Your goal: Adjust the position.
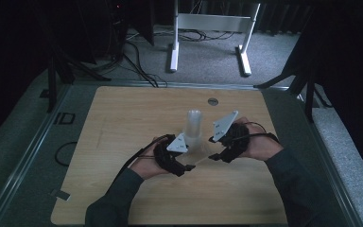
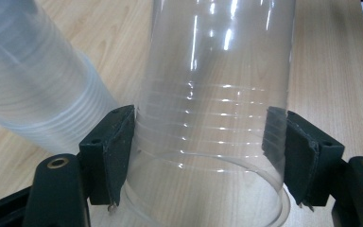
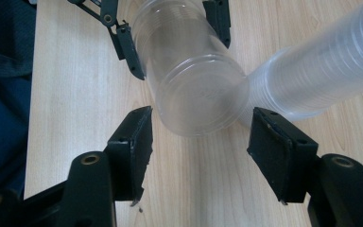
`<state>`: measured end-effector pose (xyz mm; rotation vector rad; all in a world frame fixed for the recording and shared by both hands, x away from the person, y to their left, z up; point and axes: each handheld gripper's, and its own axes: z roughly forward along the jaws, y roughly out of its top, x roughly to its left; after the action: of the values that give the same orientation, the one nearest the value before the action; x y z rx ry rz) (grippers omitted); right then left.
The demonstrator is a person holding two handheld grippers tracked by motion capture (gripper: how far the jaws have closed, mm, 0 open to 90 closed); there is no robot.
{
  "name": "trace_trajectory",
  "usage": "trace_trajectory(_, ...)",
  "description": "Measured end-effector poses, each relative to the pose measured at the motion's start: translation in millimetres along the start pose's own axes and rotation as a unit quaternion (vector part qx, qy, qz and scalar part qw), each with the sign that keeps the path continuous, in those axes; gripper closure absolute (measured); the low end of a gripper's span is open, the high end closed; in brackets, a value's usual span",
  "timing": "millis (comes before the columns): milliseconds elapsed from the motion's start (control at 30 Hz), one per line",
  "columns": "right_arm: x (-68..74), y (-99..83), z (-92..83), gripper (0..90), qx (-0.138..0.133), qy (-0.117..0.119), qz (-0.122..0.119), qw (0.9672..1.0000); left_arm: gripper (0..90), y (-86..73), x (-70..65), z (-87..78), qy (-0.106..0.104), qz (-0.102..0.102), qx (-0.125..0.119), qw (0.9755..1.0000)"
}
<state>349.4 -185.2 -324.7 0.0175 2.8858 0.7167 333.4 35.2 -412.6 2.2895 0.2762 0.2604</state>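
Room: dark, white frame legs on grey carpet behind
Desk point(image 1: 123, 189): light wood, mid-scene
Cup stack point(image 1: 193, 124): clear, upright at desk centre
Single cup point(image 2: 212, 118): clear, just beside the stack
Left hand-held gripper point(image 2: 203, 156): clenched on the single cup's sides
Right hand-held gripper point(image 3: 198, 142): released, pads clear of the cup's end

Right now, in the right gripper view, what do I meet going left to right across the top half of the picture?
Dark sleeve → left gripper, shut on the clear cup → stack of cups, lying on the wooden table.
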Motion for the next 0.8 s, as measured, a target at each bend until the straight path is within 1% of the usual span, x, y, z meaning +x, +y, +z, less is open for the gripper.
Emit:
trace_trajectory(167, 0.5, 1.0, 0.9, 39.6, 0.007, 0.002, -0.004, 1.0000, 27.5, 0.8, -1.3, 3.4, -0.004, 0.007, 0.013, 0.9999)
trace_trajectory(267, 0.8, 1.4, 2.6, 39.3, 0.015, 0.005, -0.008, 0.9998, 27.6, 2.0, -2.5, 5.4, -0.008, 0.010, 0.021, 0.9997)
trace_trajectory(300, 1.2, 1.6, 3.2, 39.3, 0.018, 0.008, -0.007, 0.9998, 27.5, 2.5, -2.9, 6.0, -0.008, 0.013, 0.024, 0.9996)
trace_trajectory(433, 2.5, 3.3, 7.4, 38.3, 0.032, 0.013, -0.016, 0.9993, 27.5, 3.0, -4.5, 8.8, -0.013, 0.014, 0.028, 0.9994)
trace_trajectory(667, 4.2, 8.1, 11.7, 34.0, 0.048, 0.022, -0.021, 0.9984, 27.6, 3.1, -5.9, 11.0, -0.012, 0.016, 0.034, 0.9992)
trace_trajectory(800, 5.2, 10.3, 15.6, 31.8, 0.062, 0.024, -0.023, 0.9975, 27.5, 3.3, -6.9, 12.0, -0.009, 0.023, 0.039, 0.9989)
